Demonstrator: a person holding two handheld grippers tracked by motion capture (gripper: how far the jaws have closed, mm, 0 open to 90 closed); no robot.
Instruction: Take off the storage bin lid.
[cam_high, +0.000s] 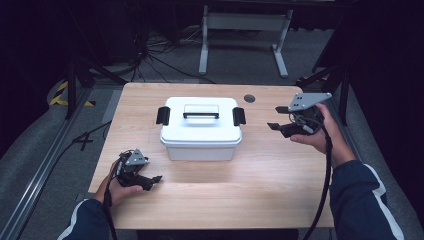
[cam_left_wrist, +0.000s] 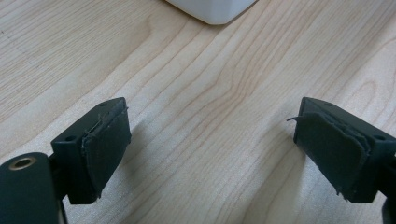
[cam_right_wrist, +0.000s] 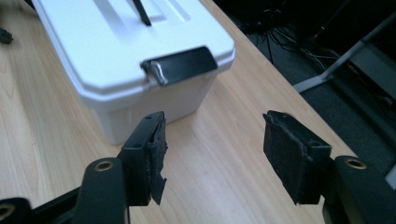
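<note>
A white lidded storage box (cam_high: 201, 128) stands in the middle of the wooden table (cam_high: 220, 185). It has a black handle (cam_high: 200, 114) on the lid and a black latch on each end (cam_high: 239, 116). My left gripper (cam_high: 156, 179) rests low on the table near the front left corner, open, nothing between its pads (cam_left_wrist: 106, 144); a white corner of the box (cam_left_wrist: 212, 9) shows ahead of it. My right gripper (cam_high: 274, 118) hovers to the right of the box, open and empty, pointing at the box's right latch (cam_right_wrist: 180, 64).
A round cable hole (cam_high: 249, 98) sits in the table's far right area. Behind the table stand a white frame (cam_high: 245, 22) and loose cables on grey carpet. Metal rails run along the left side. Bare wood lies in front of the box.
</note>
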